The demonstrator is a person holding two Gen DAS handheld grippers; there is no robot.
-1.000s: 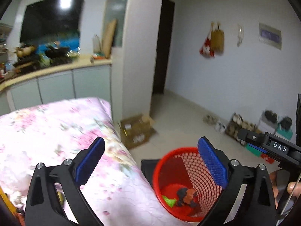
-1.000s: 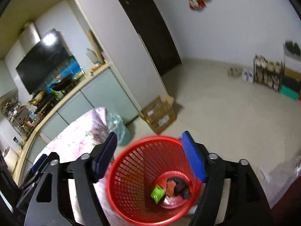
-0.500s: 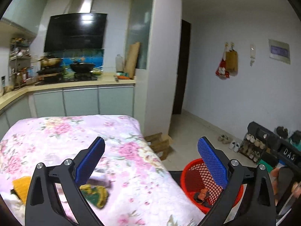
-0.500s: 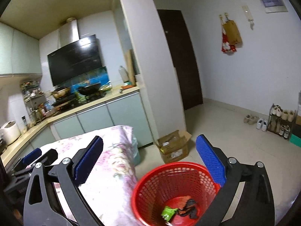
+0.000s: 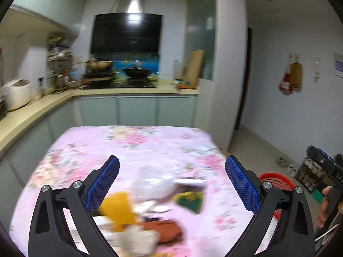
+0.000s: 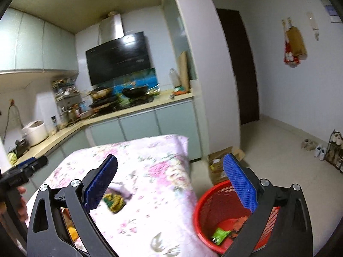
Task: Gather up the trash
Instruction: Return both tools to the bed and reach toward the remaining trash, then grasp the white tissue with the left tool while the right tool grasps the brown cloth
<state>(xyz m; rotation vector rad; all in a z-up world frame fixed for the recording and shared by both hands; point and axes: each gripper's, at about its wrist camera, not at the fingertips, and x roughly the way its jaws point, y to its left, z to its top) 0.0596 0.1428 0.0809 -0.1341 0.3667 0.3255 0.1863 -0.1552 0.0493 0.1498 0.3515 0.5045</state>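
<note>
Both tools gape wide and empty: the left tool (image 5: 171, 184) over blurred, seemingly mixed trash (image 5: 150, 209) on the flowered worktop (image 5: 133, 143), the right tool (image 6: 170, 184) just opened beside the red basket (image 6: 205, 212).

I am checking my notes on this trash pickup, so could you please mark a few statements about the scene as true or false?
1. The red basket stands on the floor beside the table. True.
2. The red basket is empty. False: a green wrapper and other scraps lie in its bottom.
3. Both tongs are open and hold nothing. True: the left tongs and the right tongs stand wide apart and bare.
4. The floral tablecloth has been cleared of trash. False: a yellow piece, a green-and-yellow wrapper and more litter lie on it.
5. A cardboard box sits on the tablecloth. False: it sits on the floor beyond the basket.
</note>
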